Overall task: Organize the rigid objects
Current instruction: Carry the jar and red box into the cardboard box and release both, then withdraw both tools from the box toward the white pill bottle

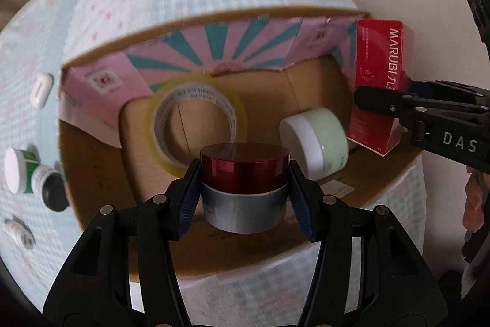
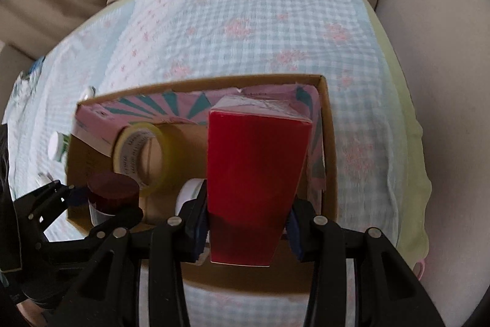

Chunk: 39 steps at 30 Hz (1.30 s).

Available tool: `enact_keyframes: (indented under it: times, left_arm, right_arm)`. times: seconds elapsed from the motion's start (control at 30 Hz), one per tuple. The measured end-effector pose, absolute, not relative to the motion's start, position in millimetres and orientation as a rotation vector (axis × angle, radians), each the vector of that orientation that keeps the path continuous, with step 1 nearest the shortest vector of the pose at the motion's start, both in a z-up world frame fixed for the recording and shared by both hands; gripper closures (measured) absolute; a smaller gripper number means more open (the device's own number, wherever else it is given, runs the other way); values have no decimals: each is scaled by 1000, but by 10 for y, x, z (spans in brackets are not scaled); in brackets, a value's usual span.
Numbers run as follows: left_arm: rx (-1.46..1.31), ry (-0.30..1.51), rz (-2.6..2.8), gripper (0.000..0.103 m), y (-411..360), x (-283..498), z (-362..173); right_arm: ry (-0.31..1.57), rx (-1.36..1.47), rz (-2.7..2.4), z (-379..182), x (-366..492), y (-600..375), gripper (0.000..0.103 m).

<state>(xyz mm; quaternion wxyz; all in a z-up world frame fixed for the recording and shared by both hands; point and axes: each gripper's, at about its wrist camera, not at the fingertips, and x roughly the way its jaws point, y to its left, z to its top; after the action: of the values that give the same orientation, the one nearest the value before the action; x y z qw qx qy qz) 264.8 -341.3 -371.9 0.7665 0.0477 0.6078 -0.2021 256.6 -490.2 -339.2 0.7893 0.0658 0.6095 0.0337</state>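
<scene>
Held over cardboard box (image 1: 92,161): left gripper (image 1: 245,192) clamped on red-lidded jar (image 1: 245,173), upright; right gripper (image 2: 248,222) clamped on red carton (image 2: 257,167), at far-right corner.

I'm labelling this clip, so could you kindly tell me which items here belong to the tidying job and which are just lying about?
In the job:
- red-lidded jar, in left gripper
- red box, in right gripper
- cardboard box
- tape roll and green jar, inside it

Lying about:
- white case
- small bottles
- checked cloth
</scene>
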Motion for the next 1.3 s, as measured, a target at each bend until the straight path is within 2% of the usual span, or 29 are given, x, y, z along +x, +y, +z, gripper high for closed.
enact_keyframes:
  times: [0.2, 0.23, 0.27, 0.3, 0.33, 0.37, 0.7, 0.93, 1.3]
  left_arm:
    - [162, 1346, -443, 52, -3509, 2660, -3804]
    - [172, 1343, -437, 41, -3516, 2659, -3787]
    - [177, 1329, -436, 23, -3510, 2649, -3738]
    - [174, 1314, -440, 3, -3498, 2638, -3691]
    - [166, 1296, -452, 0, -3472, 2625, -3644]
    - [166, 1287, -460, 0, -3444, 2608, -3610]
    - [116, 1311, -406, 0, -3150, 2554, -3582]
    - [105, 1284, -398, 0, -3110, 2434, -3408]
    - [66, 1195, -381, 0, -2781, 2021, -2742]
  right_arm:
    - [1335, 93, 113, -3502, 2610, -4869, 63]
    - [1334, 88, 120, -3509, 2625, -4857, 63]
    - [1334, 86, 125, -3510, 2633, -4849, 60]
    - [1332, 83, 132, -3498, 2634, -4843, 41]
    - [1322, 80, 135, -3472, 2630, -4844, 23]
    - [1297, 81, 133, -3422, 2622, -4862, 0]
    - [1229, 245, 108, -3323, 2424, -4974, 0]
    - [1203, 234, 90, -3181, 2370, -4961, 0]
    - [1157, 226, 100, -2668, 2113, -4881, 0]
